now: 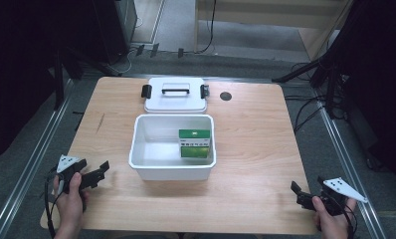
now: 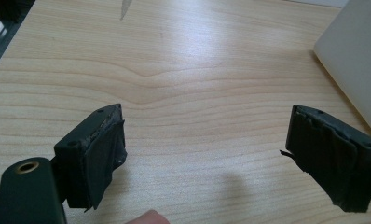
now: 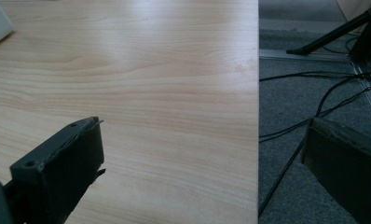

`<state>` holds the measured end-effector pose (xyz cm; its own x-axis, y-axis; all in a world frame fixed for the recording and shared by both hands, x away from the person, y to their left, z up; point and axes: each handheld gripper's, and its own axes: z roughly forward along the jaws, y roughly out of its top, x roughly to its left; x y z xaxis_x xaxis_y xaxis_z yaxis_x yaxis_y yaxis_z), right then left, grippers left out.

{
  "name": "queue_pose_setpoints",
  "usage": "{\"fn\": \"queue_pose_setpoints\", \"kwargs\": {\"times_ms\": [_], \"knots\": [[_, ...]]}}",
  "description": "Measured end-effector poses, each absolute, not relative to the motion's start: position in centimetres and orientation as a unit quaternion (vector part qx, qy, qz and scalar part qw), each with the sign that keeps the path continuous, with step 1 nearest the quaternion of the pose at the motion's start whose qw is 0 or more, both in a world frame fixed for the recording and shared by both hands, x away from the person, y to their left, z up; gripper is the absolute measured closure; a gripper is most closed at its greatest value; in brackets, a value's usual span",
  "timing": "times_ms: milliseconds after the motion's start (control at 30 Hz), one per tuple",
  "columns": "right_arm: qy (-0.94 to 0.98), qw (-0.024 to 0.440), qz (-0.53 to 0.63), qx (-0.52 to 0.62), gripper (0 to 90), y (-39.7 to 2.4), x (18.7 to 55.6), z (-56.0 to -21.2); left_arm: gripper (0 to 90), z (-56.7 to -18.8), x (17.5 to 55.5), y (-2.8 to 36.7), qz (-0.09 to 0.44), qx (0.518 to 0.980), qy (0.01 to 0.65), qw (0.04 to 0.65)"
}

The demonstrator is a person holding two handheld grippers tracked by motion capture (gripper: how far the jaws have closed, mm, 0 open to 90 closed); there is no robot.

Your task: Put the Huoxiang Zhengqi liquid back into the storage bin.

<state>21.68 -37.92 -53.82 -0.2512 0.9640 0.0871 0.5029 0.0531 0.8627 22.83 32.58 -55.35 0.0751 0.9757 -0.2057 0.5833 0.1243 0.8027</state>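
The left gripper (image 1: 104, 166) is held low over the near left corner of the wooden table (image 1: 255, 144), its jaws spread wide with bare wood between them and nothing gripped. In the left gripper view (image 2: 204, 154) a corner of the white bin (image 2: 356, 56) is seen just beyond the right jaw. The right gripper (image 1: 295, 188) is held at the near right edge of the table, jaws likewise parted and empty; in the right gripper view (image 3: 202, 163) one jaw is seen over wood and the other over the grey floor (image 3: 309, 102). The white bin (image 1: 172, 169) is placed at the table's middle, well apart from both grippers, and a green box (image 1: 194, 143) is contained in its right part. The white lid (image 1: 175, 94), with a black handle and side clasps, is laid just behind the bin.
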Motion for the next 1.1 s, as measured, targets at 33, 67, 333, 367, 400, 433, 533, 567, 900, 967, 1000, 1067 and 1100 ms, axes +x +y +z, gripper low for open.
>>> {"fn": "queue_pose_setpoints", "kwargs": {"times_ms": [33, 67, 333, 367, 400, 433, 533, 567, 900, 967, 1000, 1067, 1100], "knots": [[0.67, 0.275, 0.419, 0.548, 0.0, -37.96, 21.62, -53.9, 12.5, -55.35, 22.83, 32.58, 0.245, 0.615, 0.634, 0.4], [0.668, 0.274, 0.42, 0.549, 0.0, -37.98, 21.56, -53.99, 12.5, -55.35, 22.83, 32.58, 0.245, 0.614, 0.634, 0.4], [0.667, 0.278, 0.419, 0.55, 0.0, -37.74, 21.4, -54.59, 12.5, -55.35, 22.83, 32.59, 0.245, 0.614, 0.634, 0.4], [0.664, 0.278, 0.421, 0.552, 0.0, -37.71, 21.35, -54.58, 12.5, -55.36, 22.84, 32.58, 0.245, 0.614, 0.635, 0.4], [0.662, 0.282, 0.42, 0.553, 0.0, -37.7, 21.33, -54.58, 12.5, -55.36, 22.84, 32.58, 0.245, 0.614, 0.634, 0.4], [0.66, 0.283, 0.419, 0.556, 0.0, -37.67, 21.3, -54.57, 12.5, -55.35, 22.84, 32.58, 0.245, 0.614, 0.635, 0.4], [0.656, 0.283, 0.423, 0.557, 0.0, -37.76, 21.31, -54.58, 12.5, -55.37, 22.86, 32.6, 0.244, 0.613, 0.636, 0.4], [0.655, 0.281, 0.424, 0.558, 0.0, -37.81, 21.31, -54.59, 12.5, -55.38, 22.89, 32.61, 0.243, 0.613, 0.636, 0.402], [0.646, 0.282, 0.365, 0.608, 12.4, -37.53, 21.78, -54.79, 12.5, -55.4, 22.98, 32.64, 0.241, 0.613, 0.636, 0.402], [0.65, 0.284, 0.363, 0.604, 12.4, -37.42, 21.71, -54.8, 12.5, -55.4, 22.99, 32.66, 0.24, 0.613, 0.636, 0.402], [0.652, 0.284, 0.361, 0.604, 12.4, -37.36, 21.71, -54.81, 12.5, -55.4, 22.99, 32.65, 0.241, 0.613, 0.636, 0.402], [0.656, 0.289, 0.353, 0.601, 12.4, -37.18, 21.75, -54.82, 12.5, -55.4, 23.01, 32.63, 0.241, 0.614, 0.636, 0.401], [0.656, 0.289, 0.352, 0.601, 12.4, -37.1, 21.75, -54.82, 12.5, -55.4, 23.01, 32.63, 0.24, 0.614, 0.636, 0.401]]}}
